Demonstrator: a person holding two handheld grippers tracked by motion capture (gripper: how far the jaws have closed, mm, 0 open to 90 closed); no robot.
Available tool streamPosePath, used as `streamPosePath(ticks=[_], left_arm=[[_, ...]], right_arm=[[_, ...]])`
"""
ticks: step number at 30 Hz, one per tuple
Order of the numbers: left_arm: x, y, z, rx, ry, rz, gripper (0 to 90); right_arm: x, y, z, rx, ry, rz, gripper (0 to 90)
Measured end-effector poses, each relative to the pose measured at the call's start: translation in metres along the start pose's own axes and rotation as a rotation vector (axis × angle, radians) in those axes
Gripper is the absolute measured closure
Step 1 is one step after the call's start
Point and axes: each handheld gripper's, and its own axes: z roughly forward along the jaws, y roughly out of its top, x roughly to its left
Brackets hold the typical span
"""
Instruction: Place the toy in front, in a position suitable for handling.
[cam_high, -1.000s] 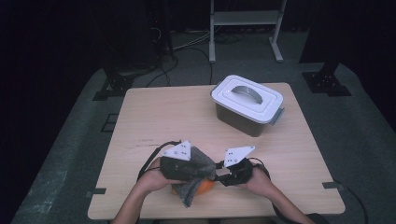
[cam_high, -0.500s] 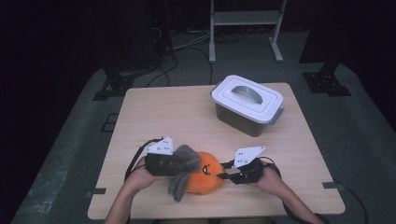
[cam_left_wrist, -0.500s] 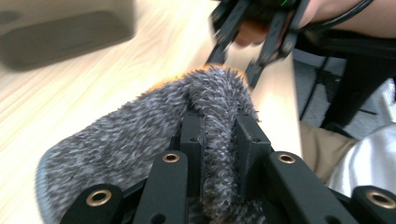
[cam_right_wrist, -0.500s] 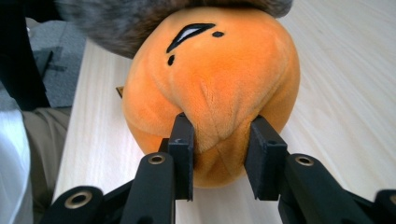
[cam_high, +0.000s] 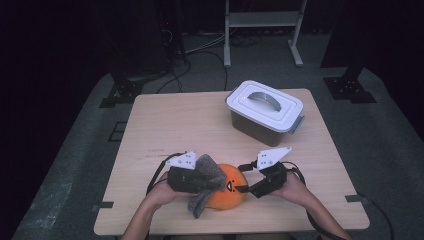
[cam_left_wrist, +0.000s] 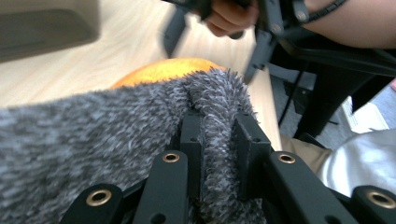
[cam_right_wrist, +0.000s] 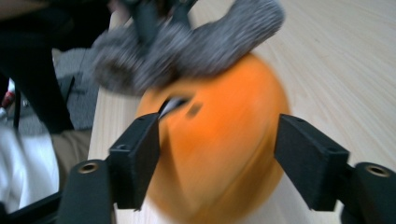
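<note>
Pale wood table (cam_high: 170, 125), dark room w/ grey floor. My left gripper (cam_left_wrist: 219, 140) pinches grey fuzzy cloth (cam_left_wrist: 93, 135) atop orange plush (cam_high: 225, 192) at near edge. Right gripper (cam_right_wrist: 217, 149) just opened, jaws straddling plush. High view adds lidded bin (cam_high: 265, 112).

From my station the grey cloth (cam_left_wrist: 93, 135) reads as a fuzzy, heathered fleece, matt with a short rough pile; the orange ball (cam_right_wrist: 219, 140) under it looks smooth and softly matt, like a skin of plastic or foam, I cannot tell which; the table (cam_high: 175, 125) shows pale wood grain with a dull, even finish; the box (cam_high: 265, 112) looks like plastic, its white lid faintly glossy, its grey body duller.
</note>
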Motion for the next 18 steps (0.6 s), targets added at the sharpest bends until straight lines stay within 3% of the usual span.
streamPosePath(ticks=[3, 5, 7, 10, 14, 18], left_arm=[[-0.002, 0.001, -0.004, 0.008, 0.009, 0.012, 75.5], [-0.001, 0.000, -0.012, -0.029, 0.016, 0.000, 75.5], [0.001, 0.001, -0.020, -0.063, 0.039, -0.005, 75.5], [0.004, 0.005, -0.026, -0.094, 0.077, -0.019, 75.5], [0.001, 0.002, -0.014, -0.032, 0.054, -0.011, 75.5], [-0.003, -0.002, -0.010, -0.016, 0.016, -0.014, 75.3]], right_arm=[[-0.003, 0.003, 0.010, 0.018, 0.011, 0.021, 29.3], [-0.003, 0.000, 0.011, 0.006, 0.016, 0.036, 32.5], [0.000, -0.003, 0.011, 0.003, 0.010, 0.012, 38.7], [0.008, -0.009, 0.009, -0.001, 0.037, -0.037, 40.9], [0.014, -0.009, 0.003, 0.014, 0.036, -0.040, 33.0], [0.009, -0.006, -0.002, 0.003, 0.015, 0.016, 24.8]])
